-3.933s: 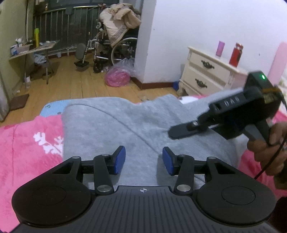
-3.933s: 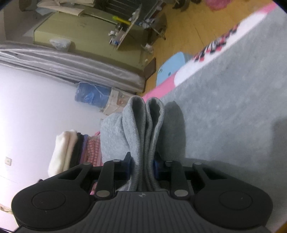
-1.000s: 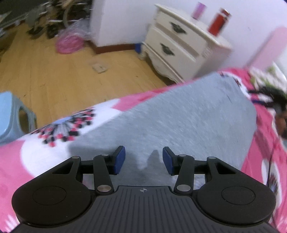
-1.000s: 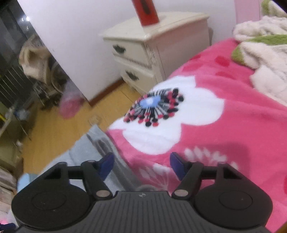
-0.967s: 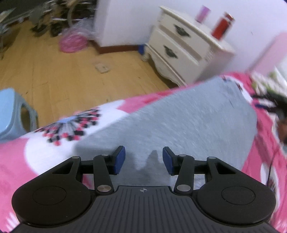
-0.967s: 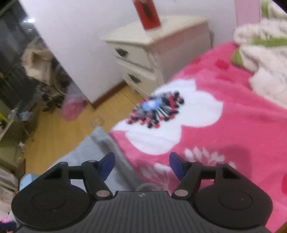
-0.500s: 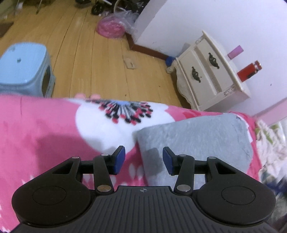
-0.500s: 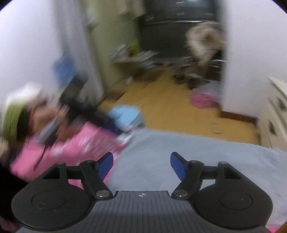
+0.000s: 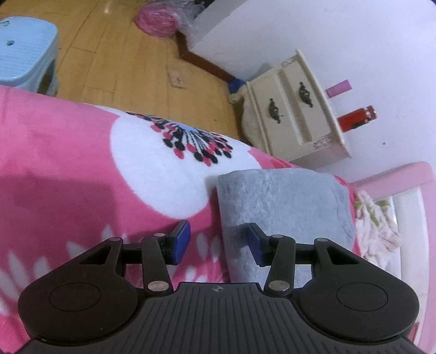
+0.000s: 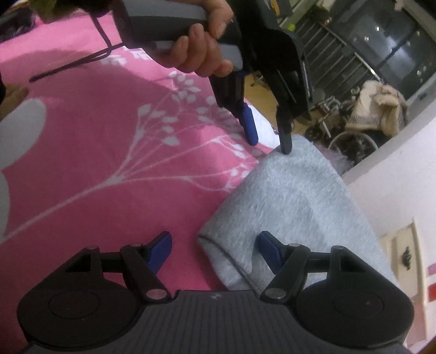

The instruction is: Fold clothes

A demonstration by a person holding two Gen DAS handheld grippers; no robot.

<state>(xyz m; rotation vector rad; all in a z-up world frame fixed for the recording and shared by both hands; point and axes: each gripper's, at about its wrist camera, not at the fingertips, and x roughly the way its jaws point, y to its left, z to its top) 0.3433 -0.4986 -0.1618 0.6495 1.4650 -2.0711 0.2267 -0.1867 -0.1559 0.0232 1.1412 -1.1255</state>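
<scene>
Folded grey garment (image 9: pixel 280 201): fleecy knit, lying flat on the pink floral blanket (image 9: pixel 68 168) that covers the bed, near the bed's edge on the nightstand side. One corner shows a stitched hem in the right wrist view.

Left tongs (image 9: pixel 218 243): jaws apart, nothing clamped. They straddle the garment's near corner edge, one blue pad over the blanket, the other over the grey cloth. In the right wrist view the same tongs (image 10: pixel 268 133) point steeply down at the garment's far corner, one fingertip touching or just above the cloth; which, cannot be told. A hand (image 10: pixel 201 51) grips the handle.

Right tongs (image 10: pixel 215 250): jaws wide apart, empty, set astride the hemmed corner, one pad over blanket, one over garment.

Surroundings: cream two-drawer nightstand (image 9: pixel 294 119) against a white wall, bearing a red bottle (image 9: pixel 357 119) and a purple cup (image 9: pixel 338 87); light blue plastic stool (image 9: pixel 24 51) on the wooden floor (image 9: pixel 122 57); pink bag (image 9: pixel 156 19) by the wall corner; wheelchair (image 10: pixel 351 136) piled with beige clothing.
</scene>
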